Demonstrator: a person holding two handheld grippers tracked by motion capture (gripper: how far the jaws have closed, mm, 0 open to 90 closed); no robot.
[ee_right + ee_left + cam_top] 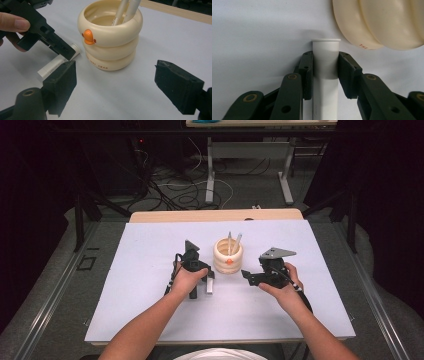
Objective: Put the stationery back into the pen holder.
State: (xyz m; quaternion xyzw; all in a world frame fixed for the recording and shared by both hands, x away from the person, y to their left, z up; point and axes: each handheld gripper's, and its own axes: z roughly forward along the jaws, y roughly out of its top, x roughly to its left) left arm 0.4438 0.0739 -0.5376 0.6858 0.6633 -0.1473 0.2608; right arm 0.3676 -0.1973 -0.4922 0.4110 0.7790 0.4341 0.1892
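White sheeting (150, 290) covers the work table, with a dark floor and loose cables beyond its far edge.

High view: a cream ringed holder (228, 256) stands near the middle of the sheet, two pens (232, 243) leaning upright inside it. The left gripper (202, 285), held in the person's left hand (184, 279), sits just left of the holder and points down toward the sheet. A white tube (210, 286) lies flat on the sheet at its tips. The right gripper (246, 275), held in the right hand (282, 289), sits just right of the holder, jaws aimed at it.

Left gripper view: the left gripper (325, 72) has both jaws pressed against the sides of the white tube (325, 65), clamped just below its flanged end. The tube lies on the sheet, and the cream holder (384, 22) stands close beyond it to the right, not touching it.

Right gripper view: the right gripper (113, 82) has its jaws spread wide with nothing between them, facing the cream holder (111, 37), which carries an orange beak-like knob. The two pens (125, 10) lean against its far rim. Left of the holder, the left gripper (63, 51) bears on the white tube (53, 65), which lies flat just beside the holder's base.
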